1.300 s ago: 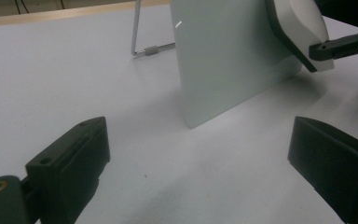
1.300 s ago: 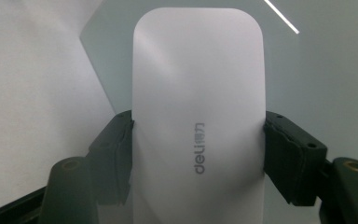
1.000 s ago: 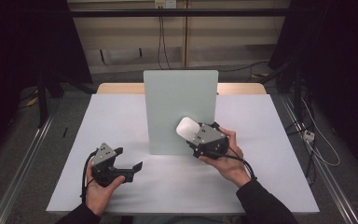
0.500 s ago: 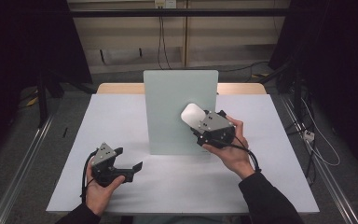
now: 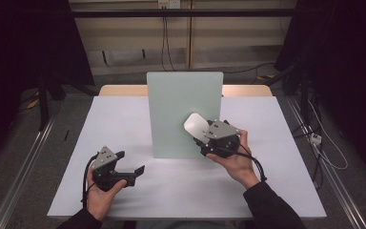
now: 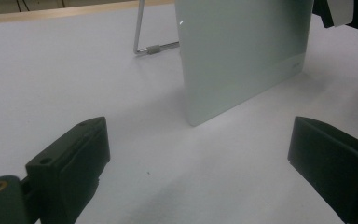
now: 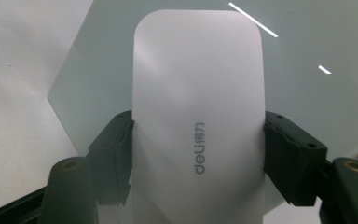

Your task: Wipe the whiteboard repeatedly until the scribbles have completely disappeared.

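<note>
On the table: a white rectangular tabletop (image 5: 124, 124) with a pale wooden far edge carries everything; it is the largest thing here.
Board: a pale green, glossy rectangular board (image 5: 176, 102) stands upright near the middle of the table; in the left gripper view (image 6: 242, 51) a thin metal wire stand (image 6: 142, 44) props it from behind.
Right gripper: the black two-jaw right gripper (image 5: 205, 136) with a grey three-cornered plate on top is held in the person's right hand (image 5: 236, 160), in front of the board's right half.
Right gripper's state: its jaws pinch the eraser by its two long sides, one pad on each side, as the right gripper view (image 7: 198, 154) shows.
Eraser: a white, flat, round-cornered whiteboard eraser (image 7: 198, 93) with grey "deli" lettering juts out beyond the pads toward the board; from above (image 5: 196, 125) its free end lies over the board's face, though whether it touches the surface is hard to tell.
Left gripper: the black left gripper (image 5: 131, 174) sits low over the table's near left part in the left hand (image 5: 100, 193), well apart from the board and the eraser.
Left gripper's state: jaws spread wide with only bare table between them (image 6: 196, 163).
</note>
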The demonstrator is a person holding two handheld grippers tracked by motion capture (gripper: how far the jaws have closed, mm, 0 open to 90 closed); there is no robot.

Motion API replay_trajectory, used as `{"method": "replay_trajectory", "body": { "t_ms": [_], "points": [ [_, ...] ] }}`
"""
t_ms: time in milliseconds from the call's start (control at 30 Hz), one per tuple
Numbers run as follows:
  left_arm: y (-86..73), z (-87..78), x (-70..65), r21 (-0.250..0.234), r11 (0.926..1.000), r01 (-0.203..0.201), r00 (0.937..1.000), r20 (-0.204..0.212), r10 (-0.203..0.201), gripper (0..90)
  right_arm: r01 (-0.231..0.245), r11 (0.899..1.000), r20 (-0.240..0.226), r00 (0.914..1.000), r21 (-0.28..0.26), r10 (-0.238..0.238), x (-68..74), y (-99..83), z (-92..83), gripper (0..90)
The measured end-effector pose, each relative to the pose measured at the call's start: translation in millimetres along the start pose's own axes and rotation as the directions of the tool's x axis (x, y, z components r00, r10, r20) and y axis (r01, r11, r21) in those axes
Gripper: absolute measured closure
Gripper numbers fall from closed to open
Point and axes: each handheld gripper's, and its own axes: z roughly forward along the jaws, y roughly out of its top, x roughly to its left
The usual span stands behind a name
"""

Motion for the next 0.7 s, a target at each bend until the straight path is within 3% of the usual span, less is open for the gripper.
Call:
{"method": "replay_trajectory", "body": {
  "t_ms": [533,700],
  "points": [
    [-0.5,-1.8,-1.3,0.005,1.0000,-0.002,1.0000,-0.005,0.002,5.3,-0.073,0.997,-0.057,0.9957,-0.008,0.073,-3.9,-14.0,-14.6,31.3],
    [-0.2,-1.9,-2.1,0.002,1.0000,-0.002,1.0000,-0.006,0.002,5.3,-0.066,0.998,-0.072,0.9952,0.006,0.066,-3.1,-17.3,-17.3,31.3]
  ]
}}
